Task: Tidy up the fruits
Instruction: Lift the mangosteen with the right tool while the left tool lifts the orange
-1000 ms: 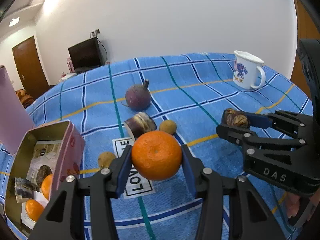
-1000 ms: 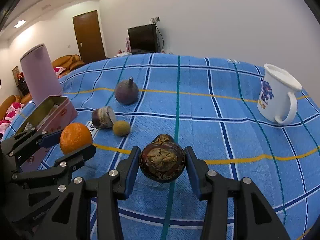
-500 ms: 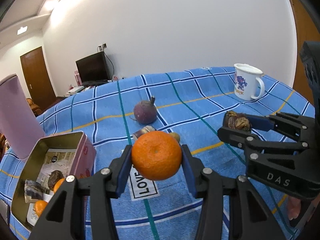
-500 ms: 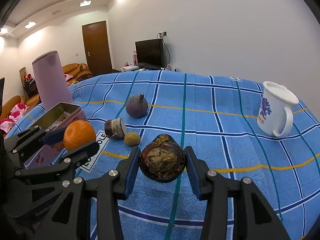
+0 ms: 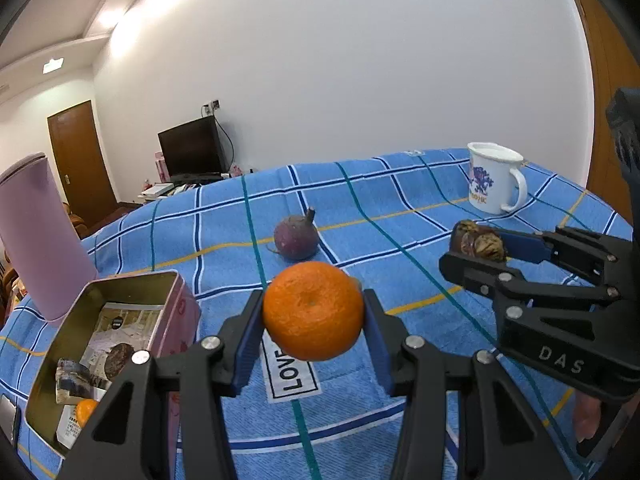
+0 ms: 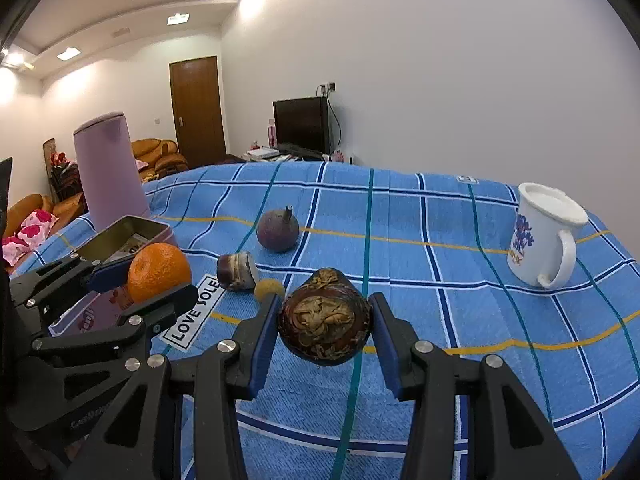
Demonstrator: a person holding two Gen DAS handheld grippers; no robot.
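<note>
We have an orange clamped between the blue pads of the left gripper, held clear above the blue checked tablecloth. The right gripper is closed on a dark brown fruit, also lifted off the cloth. So both hands are loaded, and neither fruit is put away yet.

The open pink tin sits at the near left of the table, just left of the orange. Inside it we can see at least one small orange fruit and a couple of darker pieces among printed paper, so part of the sorting looks done. We judge the tin to be where these two are headed.

Left on the cloth are a round purple fruit with a stem toward the middle, a cut dark piece nearer, and a small yellowish fruit just beside it. That makes three loose items plus the two in hand: we reckon the task is roughly mid-way.

Further out, a tall pink tumbler stands behind the tin at the far left, and a white mug stands well apart at the far right.
</note>
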